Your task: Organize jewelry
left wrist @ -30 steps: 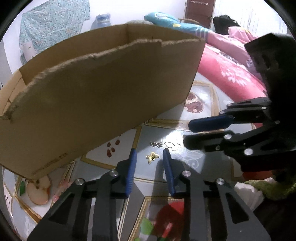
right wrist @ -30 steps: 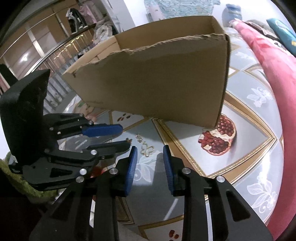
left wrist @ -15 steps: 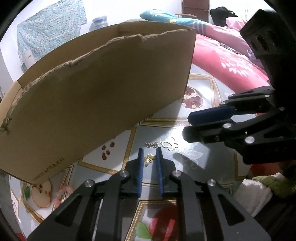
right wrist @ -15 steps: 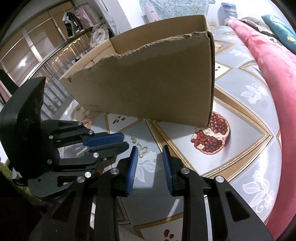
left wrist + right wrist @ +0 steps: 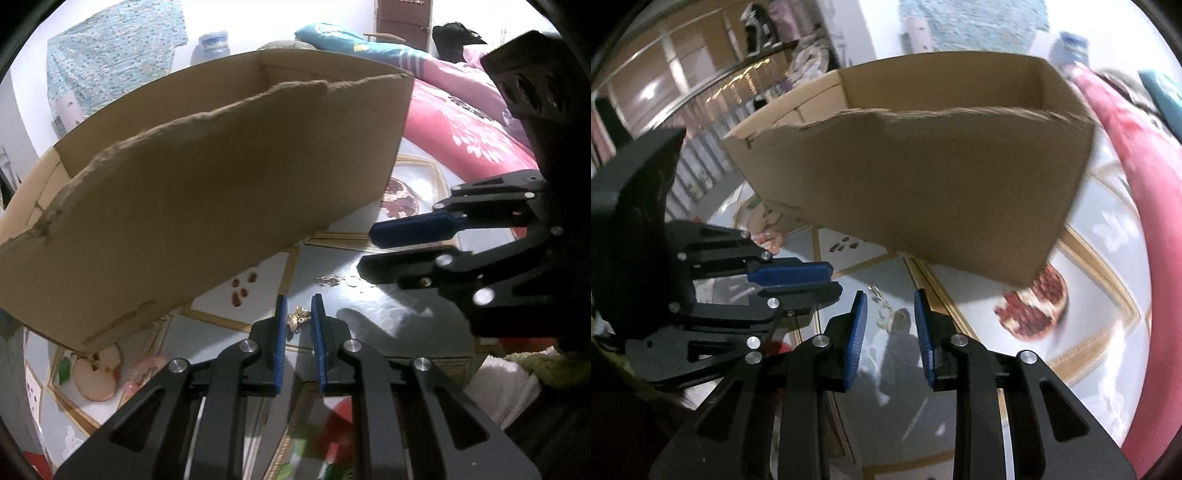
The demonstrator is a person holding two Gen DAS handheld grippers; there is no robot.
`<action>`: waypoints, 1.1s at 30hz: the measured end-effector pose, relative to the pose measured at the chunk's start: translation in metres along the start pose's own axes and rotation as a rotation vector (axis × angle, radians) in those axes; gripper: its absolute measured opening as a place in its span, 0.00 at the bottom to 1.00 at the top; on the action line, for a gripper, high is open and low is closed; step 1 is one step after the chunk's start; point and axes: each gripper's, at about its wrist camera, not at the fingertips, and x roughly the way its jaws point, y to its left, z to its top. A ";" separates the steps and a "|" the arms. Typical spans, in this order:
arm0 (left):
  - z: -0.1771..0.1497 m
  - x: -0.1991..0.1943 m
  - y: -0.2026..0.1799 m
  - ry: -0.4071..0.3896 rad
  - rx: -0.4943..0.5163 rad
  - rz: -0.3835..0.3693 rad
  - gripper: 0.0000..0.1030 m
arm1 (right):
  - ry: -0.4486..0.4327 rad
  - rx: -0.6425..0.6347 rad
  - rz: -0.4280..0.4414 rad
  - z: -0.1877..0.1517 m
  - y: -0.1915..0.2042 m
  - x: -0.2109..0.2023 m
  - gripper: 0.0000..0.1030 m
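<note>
Left gripper (image 5: 299,306) down low over the table, its blue pads drawn in on the little gold charm (image 5: 298,316); the charm sits right between the pad tips, wings touching either side, so that reads as clamped on it. Whether it is lifted clear of the surface or resting on it, cannot tell from here.

Right gripper (image 5: 890,306) alongside, jaws a modest gap apart and gripping nothing; between and just beyond its tips lies a pale butterfly-shaped piece (image 5: 884,317), flat on the table, untouched by either pad; a short silvery chain piece (image 5: 874,290) lies just past that. In the left view the same chain bit (image 5: 328,280) shows just beyond the gold charm, partly under the other tool's lower finger.

The two tools close together, angled in towards each other; each shows in the other's camera from the side.

Outward now: glossy tablecloth (image 5: 391,325) printed with fruit, a cut pomegranate (image 5: 1034,306) on the right side, an apple slice (image 5: 98,373) to the left; a big open cardboard box (image 5: 207,199) with a torn front edge stands just behind the jewelry; a pink floral bedspread (image 5: 469,136) runs along the far right.
</note>
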 end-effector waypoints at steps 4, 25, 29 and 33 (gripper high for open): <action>-0.003 -0.001 0.007 0.001 -0.016 0.004 0.12 | 0.015 -0.066 -0.017 0.006 0.010 0.013 0.16; -0.007 -0.011 0.018 -0.026 -0.050 0.017 0.12 | -0.035 0.004 0.035 0.014 -0.006 -0.006 0.00; -0.007 -0.021 0.019 -0.048 -0.052 0.021 0.12 | -0.081 0.041 0.064 0.018 -0.009 -0.023 0.00; -0.008 -0.031 0.019 -0.066 -0.046 0.034 0.12 | -0.116 0.032 0.061 0.022 -0.006 -0.034 0.00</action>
